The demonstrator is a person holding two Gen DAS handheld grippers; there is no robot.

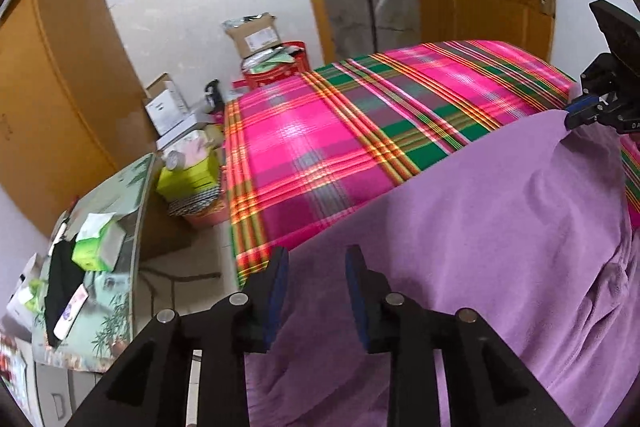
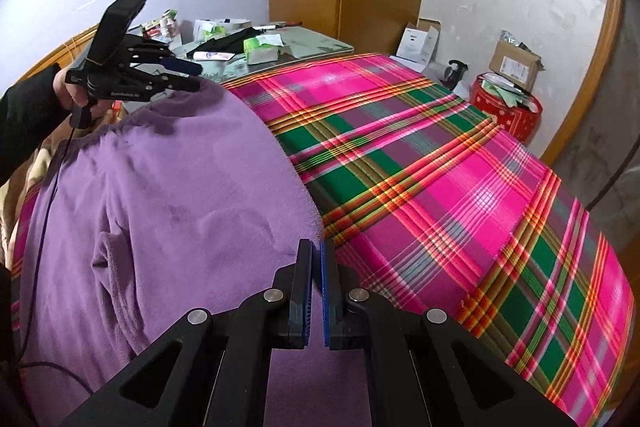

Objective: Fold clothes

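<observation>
Right wrist view shows the purple garment spread on the plaid bed cover, the right gripper clenched at its far corner, the left gripper released, so lay both corners level.

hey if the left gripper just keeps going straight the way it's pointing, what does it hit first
Most likely the purple garment. The left gripper stands open over its edge, angled down at the cloth. The plaid bed cover lies just beyond that edge, so depth leaves some doubt.
</observation>
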